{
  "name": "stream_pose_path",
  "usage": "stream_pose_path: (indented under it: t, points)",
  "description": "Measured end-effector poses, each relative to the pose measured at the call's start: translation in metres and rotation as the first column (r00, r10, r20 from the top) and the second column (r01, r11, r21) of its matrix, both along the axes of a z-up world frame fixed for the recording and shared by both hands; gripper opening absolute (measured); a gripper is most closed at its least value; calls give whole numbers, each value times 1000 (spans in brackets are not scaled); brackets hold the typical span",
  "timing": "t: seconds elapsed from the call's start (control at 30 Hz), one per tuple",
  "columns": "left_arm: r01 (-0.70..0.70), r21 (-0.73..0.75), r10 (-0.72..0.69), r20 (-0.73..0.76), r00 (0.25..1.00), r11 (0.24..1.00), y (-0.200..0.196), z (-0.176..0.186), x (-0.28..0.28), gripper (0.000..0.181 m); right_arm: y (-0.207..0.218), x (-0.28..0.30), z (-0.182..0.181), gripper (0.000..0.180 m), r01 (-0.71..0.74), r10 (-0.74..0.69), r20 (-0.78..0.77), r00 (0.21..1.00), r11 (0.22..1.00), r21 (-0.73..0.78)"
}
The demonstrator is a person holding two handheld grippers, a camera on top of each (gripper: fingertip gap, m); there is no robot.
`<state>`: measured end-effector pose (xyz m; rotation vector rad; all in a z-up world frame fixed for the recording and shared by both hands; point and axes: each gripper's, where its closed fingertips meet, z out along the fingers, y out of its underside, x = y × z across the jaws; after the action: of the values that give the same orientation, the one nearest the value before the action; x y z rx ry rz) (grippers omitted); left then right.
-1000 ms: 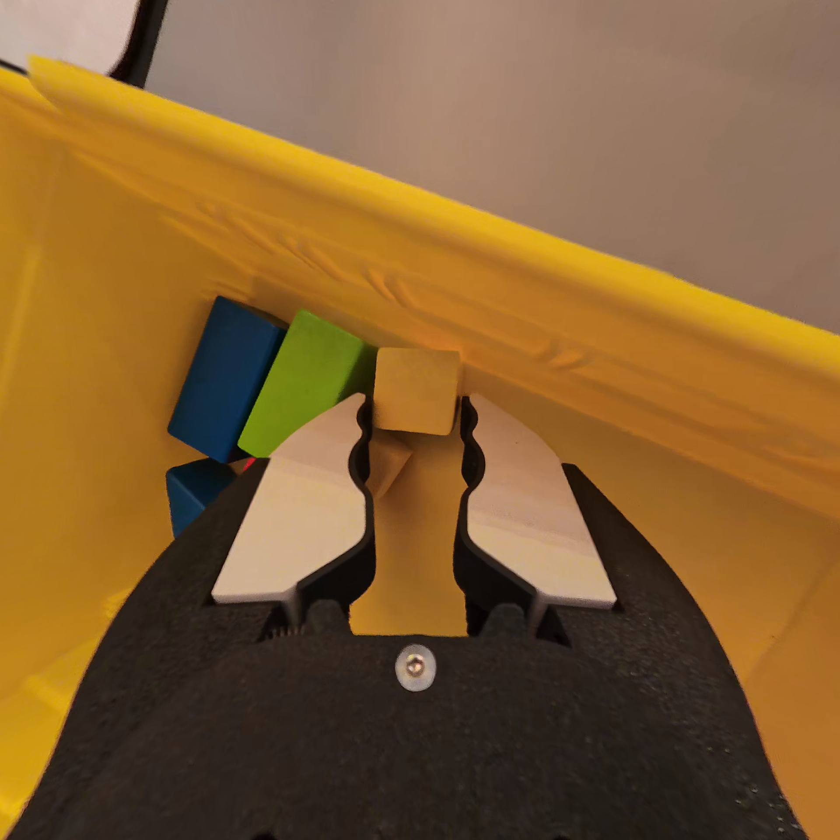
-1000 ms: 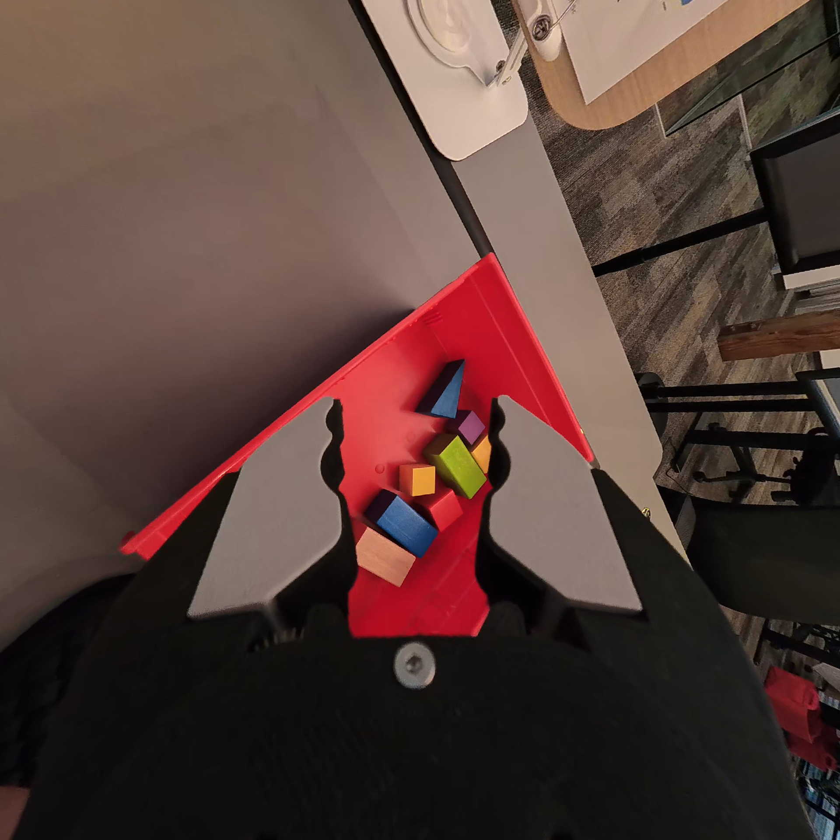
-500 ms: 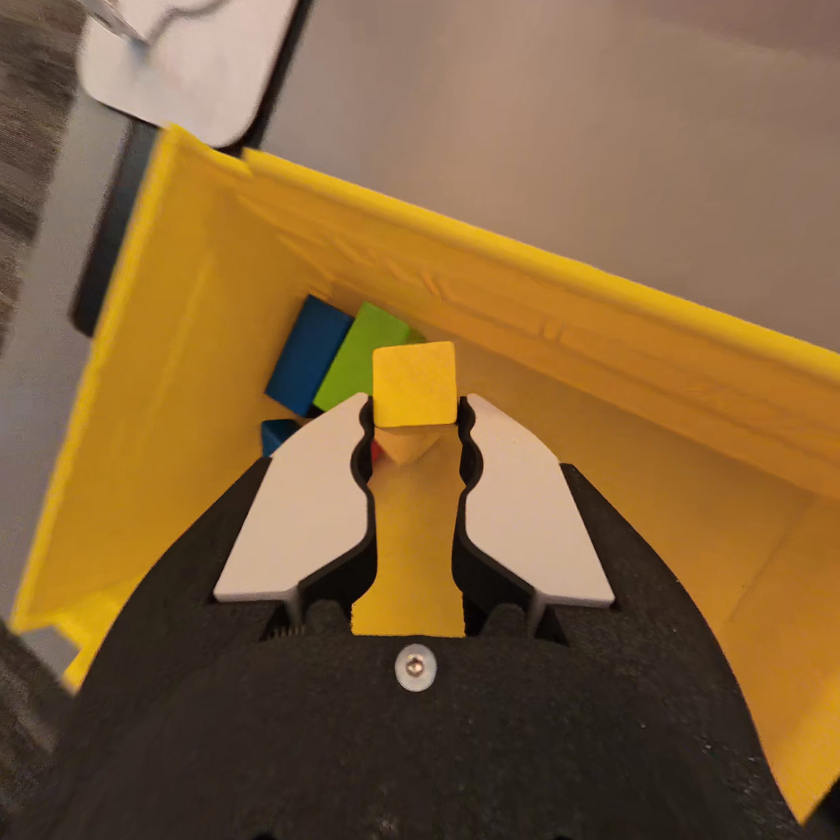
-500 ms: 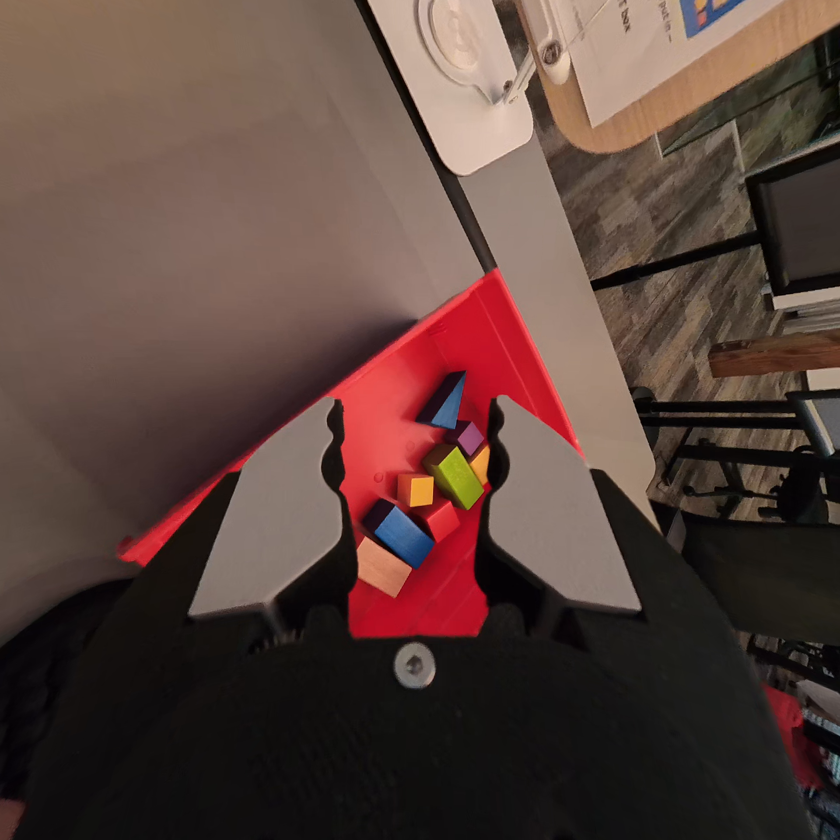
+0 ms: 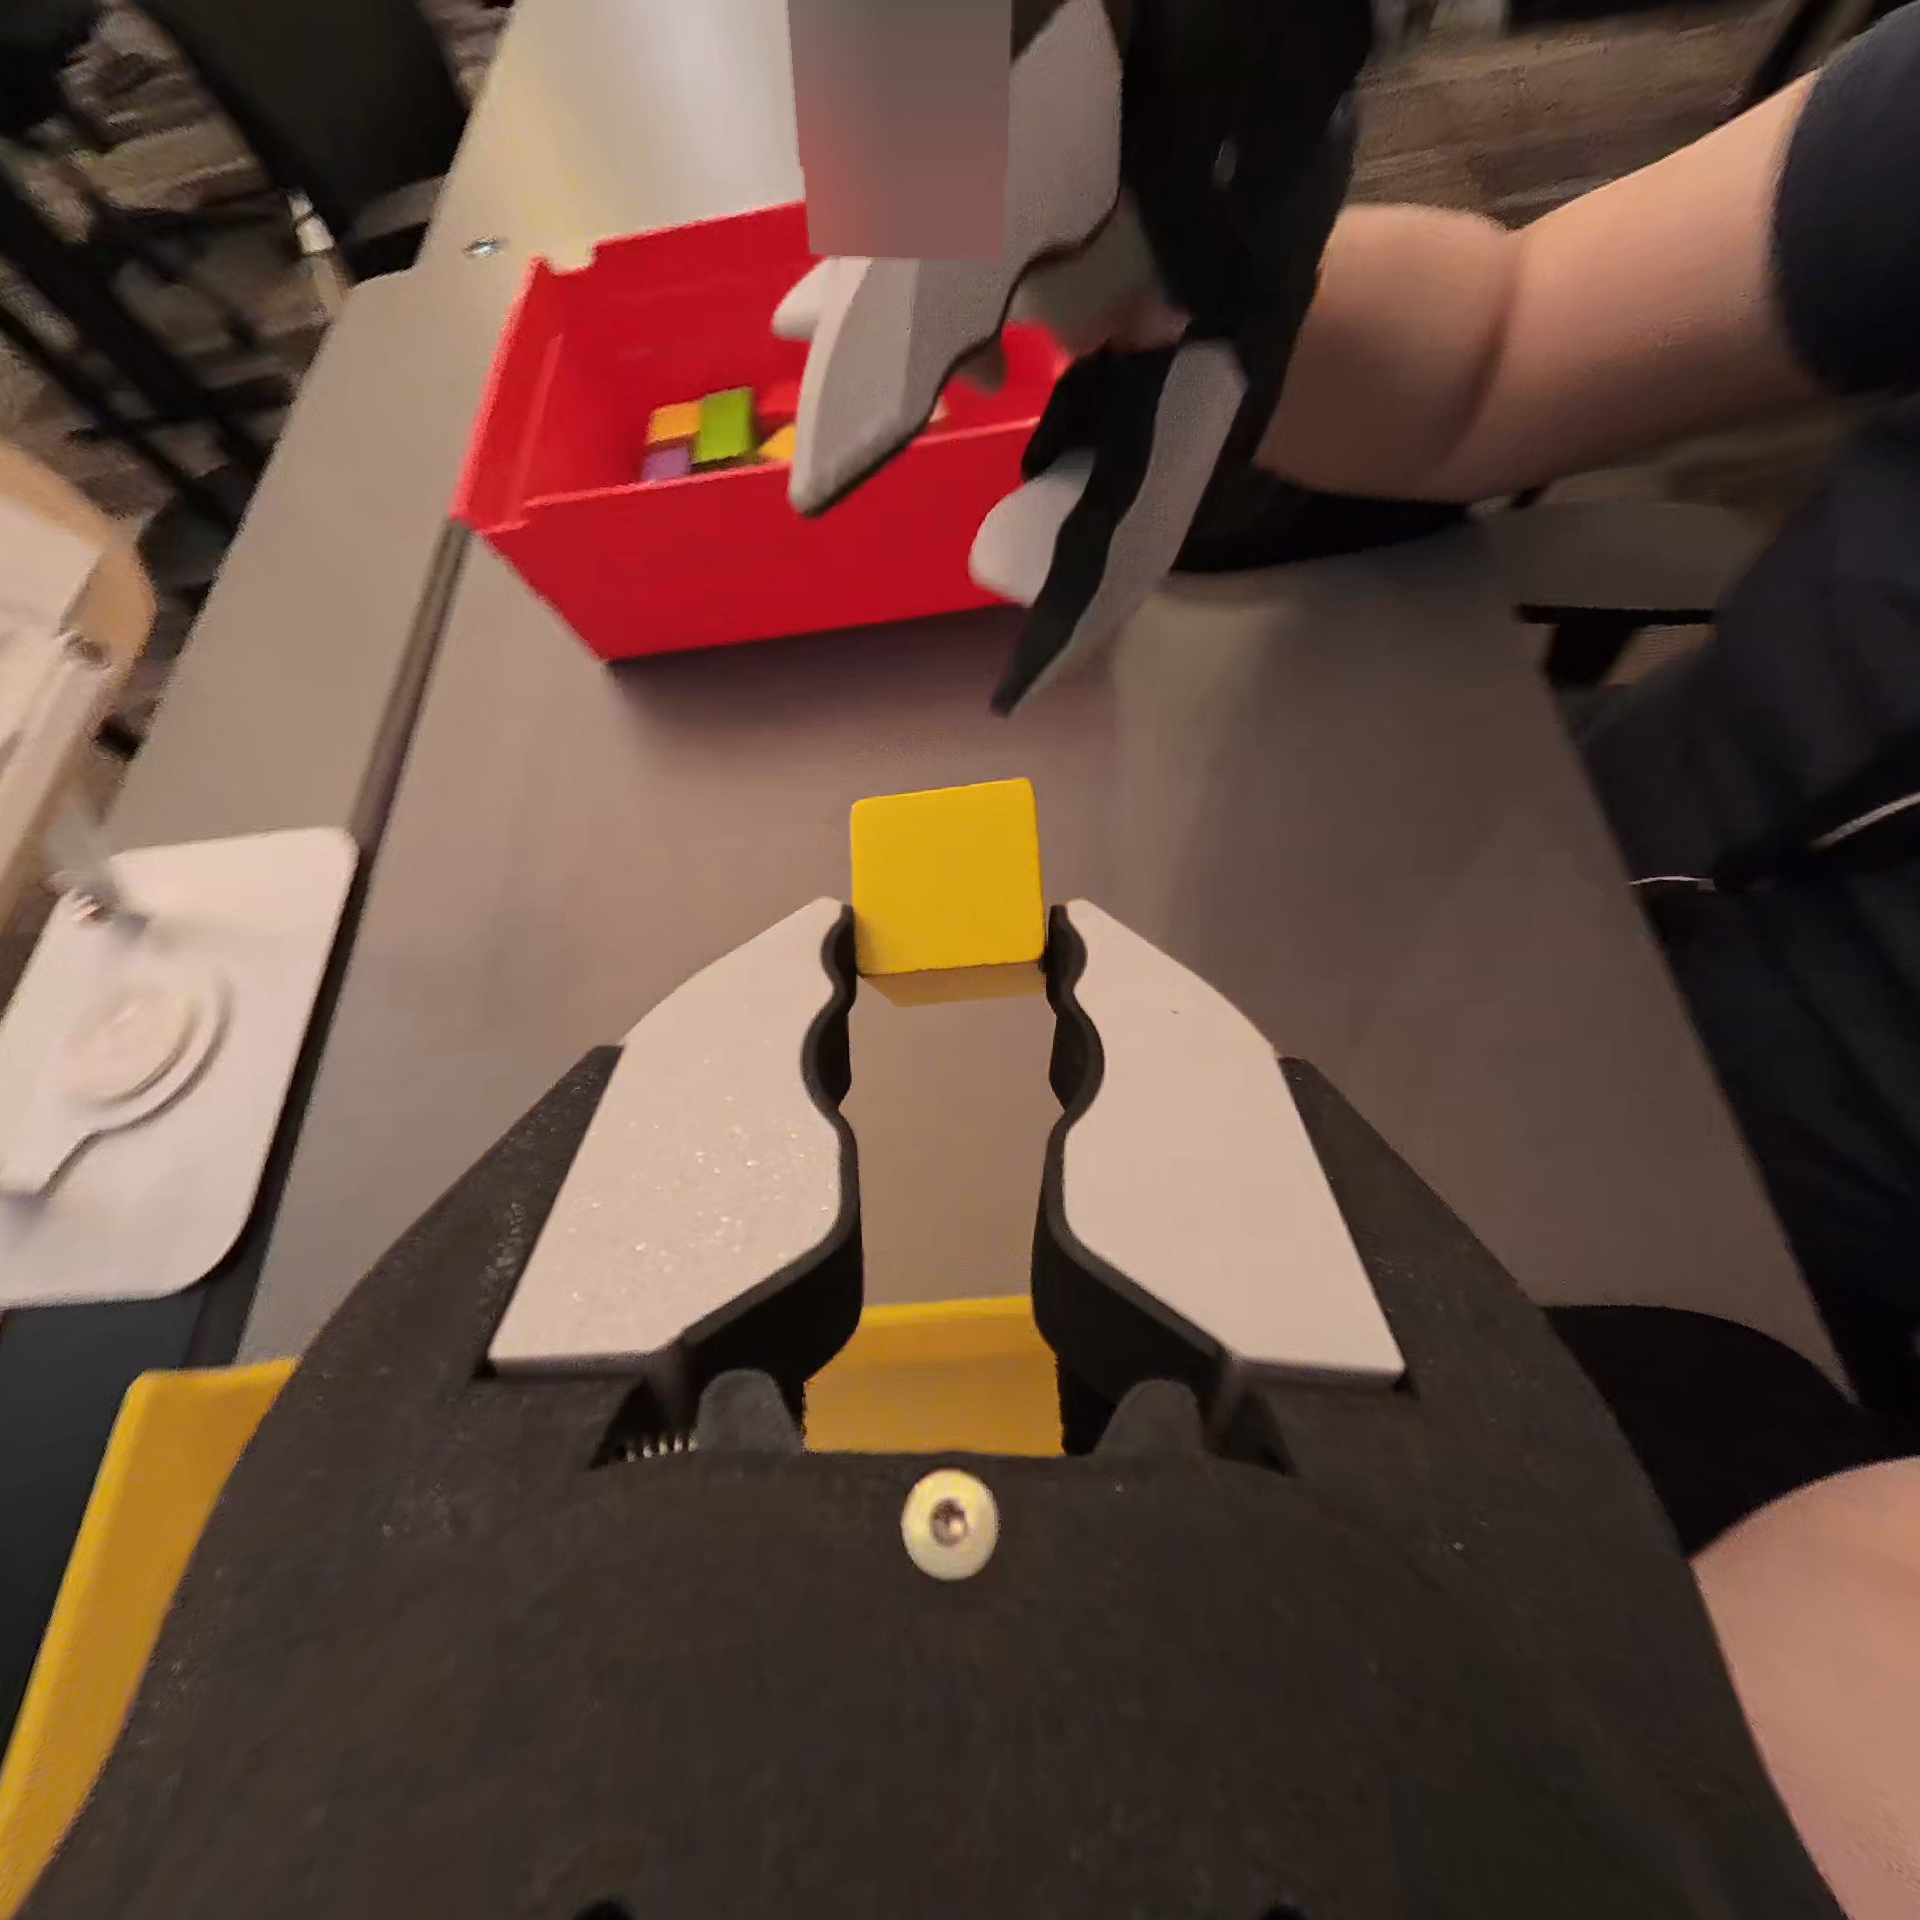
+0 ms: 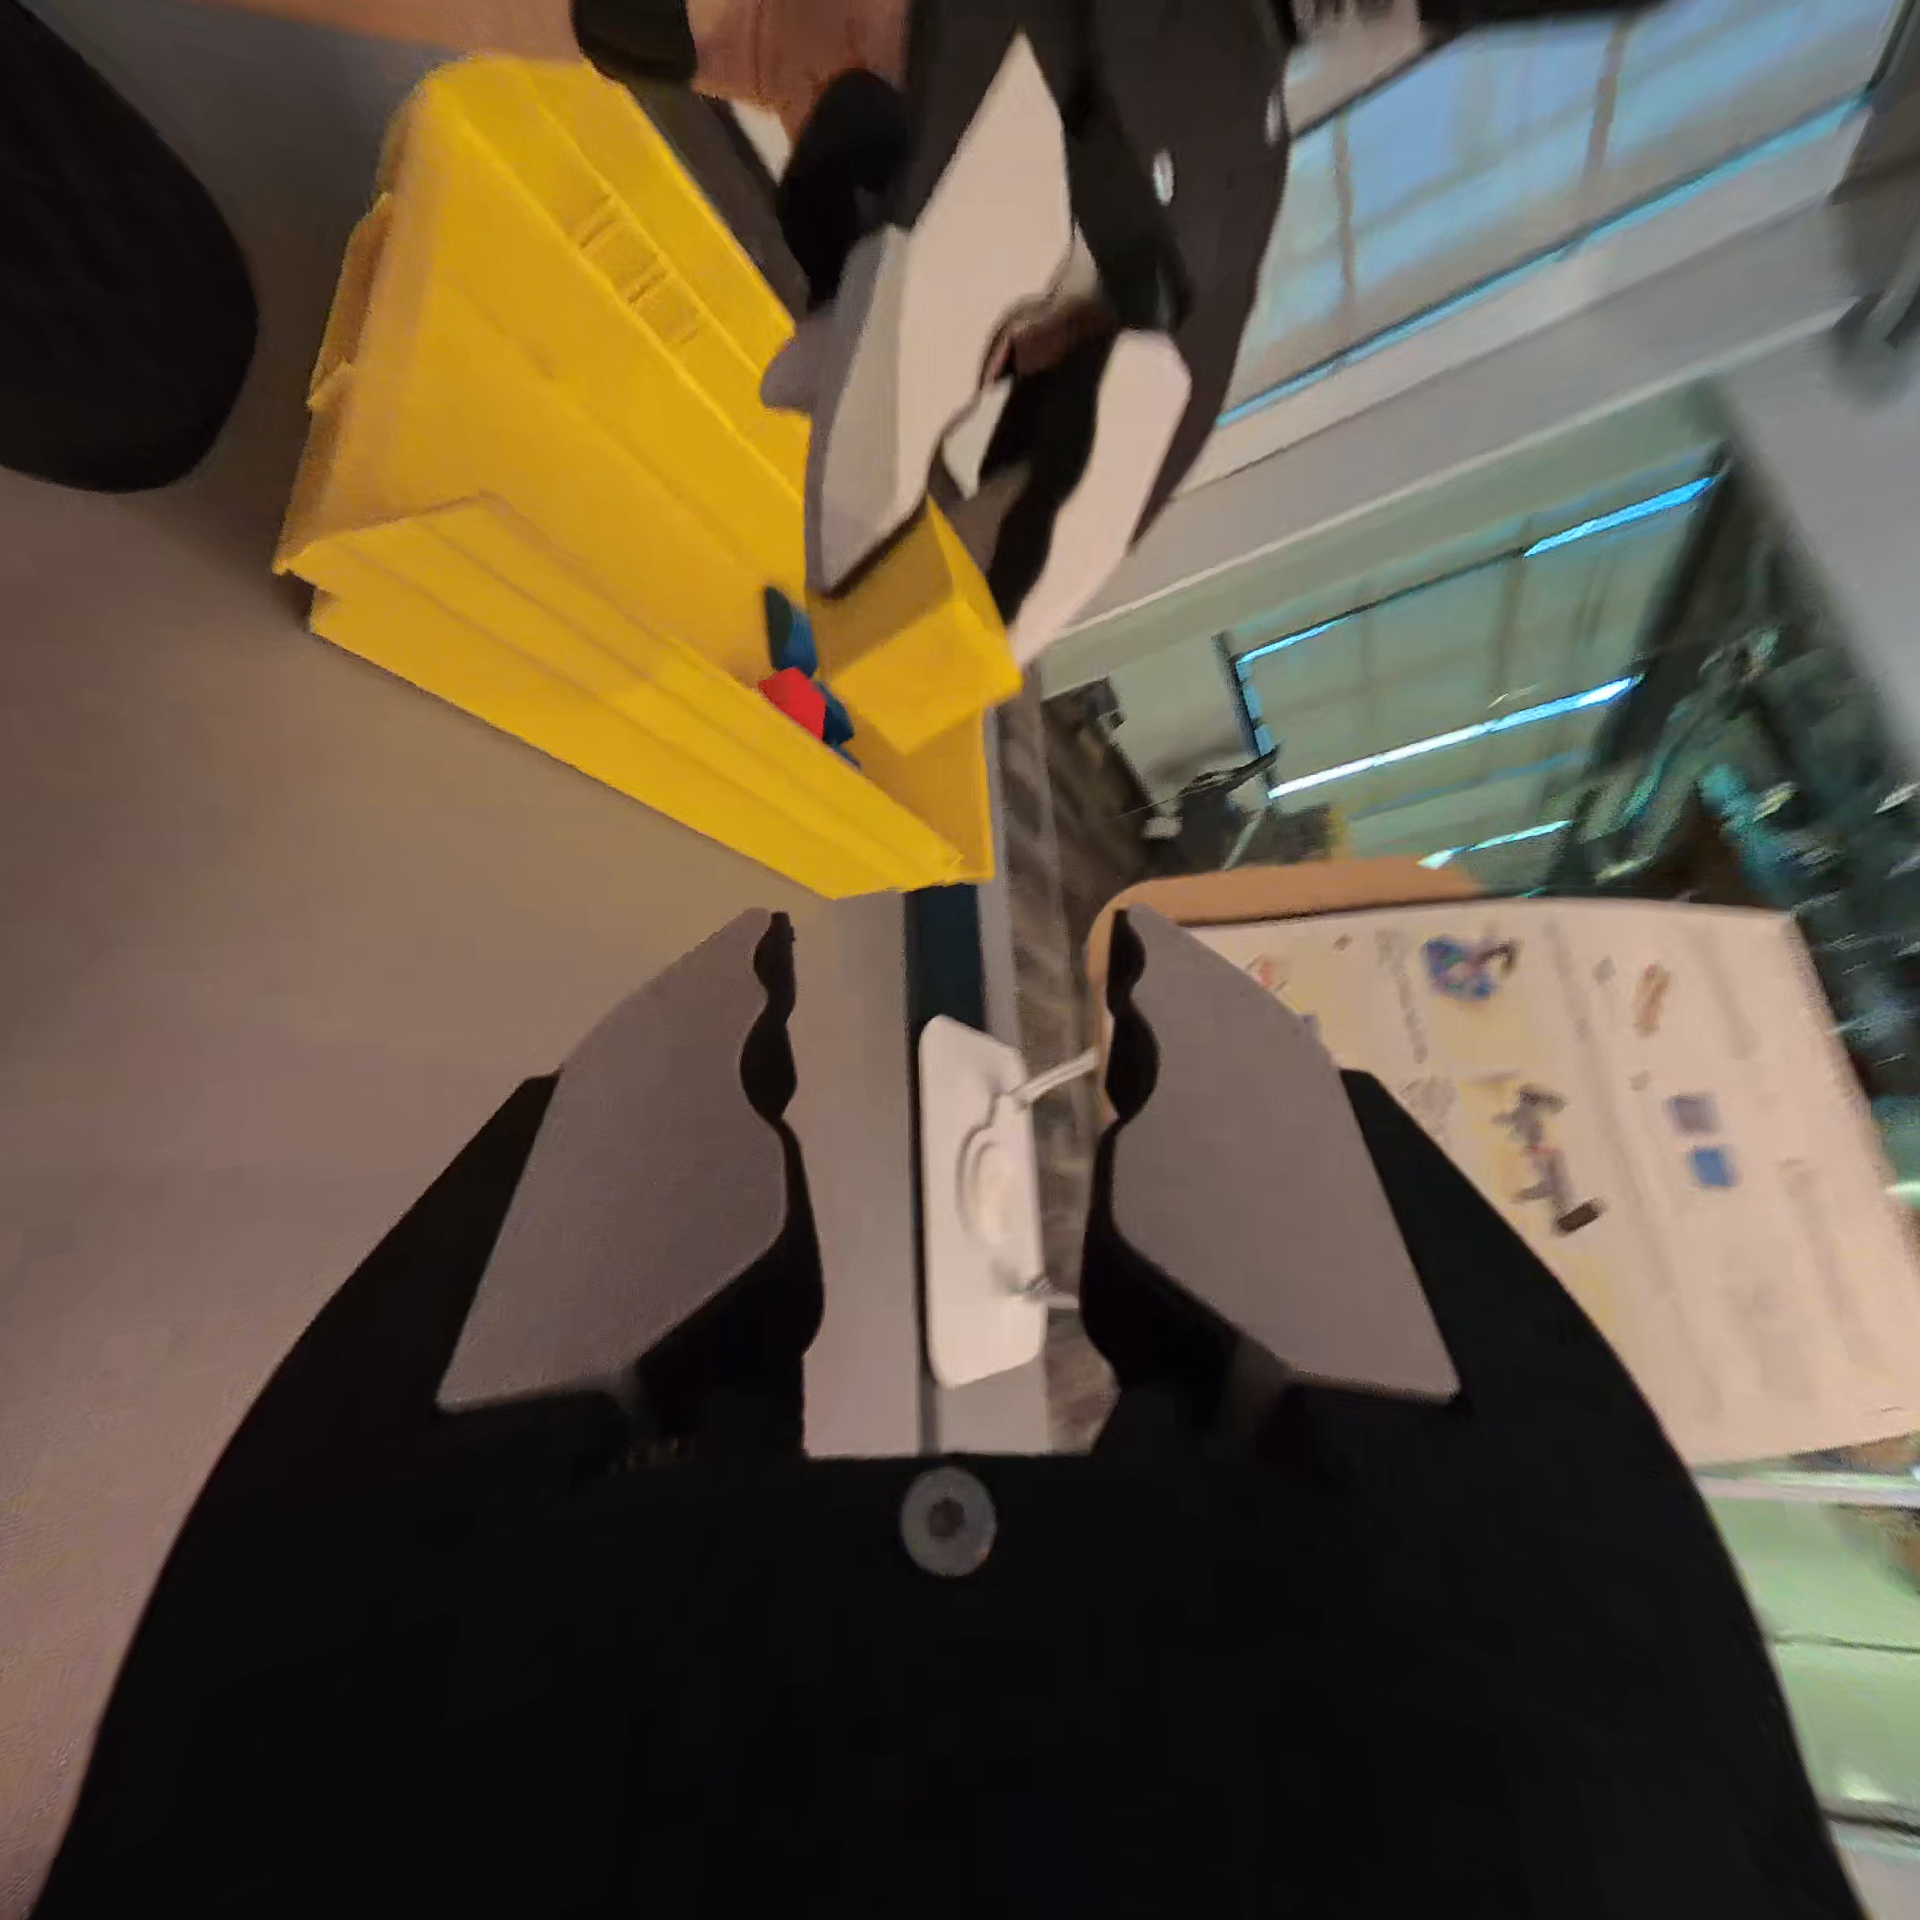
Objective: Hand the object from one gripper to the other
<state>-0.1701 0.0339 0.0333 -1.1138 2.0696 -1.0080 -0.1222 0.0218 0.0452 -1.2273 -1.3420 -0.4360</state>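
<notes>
My left gripper (image 5: 948,914) is shut on a yellow cube (image 5: 943,878) and holds it above the dark table (image 5: 1299,935). My right gripper (image 6: 948,920) is open and empty. In the left wrist view it (image 5: 912,603) hangs farther off, above and in front of the red bin (image 5: 727,582), fingers pointing down toward the cube, a gap apart from it. In the right wrist view the left gripper (image 6: 935,603) shows blurred above the yellow bin (image 6: 582,520); the cube is not clear there.
The red bin holds several coloured blocks (image 5: 722,426). The yellow bin (image 5: 94,1558) holds a red block (image 6: 790,696) and blue blocks (image 6: 795,629). A white pad (image 5: 135,1060) lies at the table's left edge. A person's arm (image 5: 1507,343) is at right.
My left gripper lifted the yellow cube out of the yellow bin and swung to face the red bin. My right gripper turned from over the red bin toward the yellow bin and opened wider.
</notes>
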Motion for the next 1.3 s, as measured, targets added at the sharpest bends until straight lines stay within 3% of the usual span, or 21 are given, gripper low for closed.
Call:
stream_pose_path:
  t: [0.17, 0.27, 0.4, 0.57, 0.67, 0.8, 0.87, 0.93, 1.03, 1.07, 1.17, 1.3]
  points:
    - [112, -49, -113, -13, 994, 992, -25, 1, 2, 35, -13, -34, 4, 60, -85, 78, 54, 996, 986, 144]
    - [119, -62, -121, -35, 992, 991, -28, -3, 5, 35, -16, -43, -1, 58, -111, 102, 66, 993, 984, 139]
    - [146, -79, -151, -62, 987, 986, -33, -9, 8, 35, -15, -47, -10, 37, -125, 110, 113, 988, 983, 137]
    - [148, -89, -153, -63, 986, 985, -32, -11, 9, 36, -13, -45, -13, 35, -115, 103, 108, 989, 988, 107]
    - [102, -78, -105, -32, 994, 992, -23, -5, 11, 57, -9, -30, -10, 35, -59, 55, 91, 994, 997, 41]
    - [35, -89, -34, 9, 999, 995, -9, 7, 3, 56, -4, 54, 18, 35, 191, -197, -31, 980, 970, -150]
    - [22, -89, -20, 22, 1000, 996, -5, 10, -1, 54, -7, 116, 33, 35, 303, -373, -211, 904, 905, -299]
    - [7, -83, -5, 25, 1000, 996, -2, 10, -3, 52, -7, 185, 37, 35, 408, -570, -364, 737, 804, -433]
    - [5, -83, -3, 15, 1000, 997, -2, 9, -3, 52, -12, 264, -8, 35, 420, -791, -382, 478, 588, -692]
    - [6, -81, -5, 11, 1000, 997, -3, 8, -3, 51, -14, 277, -29, 35, 370, -826, -359, 434, 527, -765]
    - [10, -67, -10, -7, 1000, 998, -5, 4, -1, 51, -19, 296, -92, 35, 260, -868, -246, 432, 381, -887]
    - [17, -55, -19, -33, 999, 998, -7, -2, 0, 51, -21, 307, -142, 36, 293, -870, -99, 483, 267, -918]
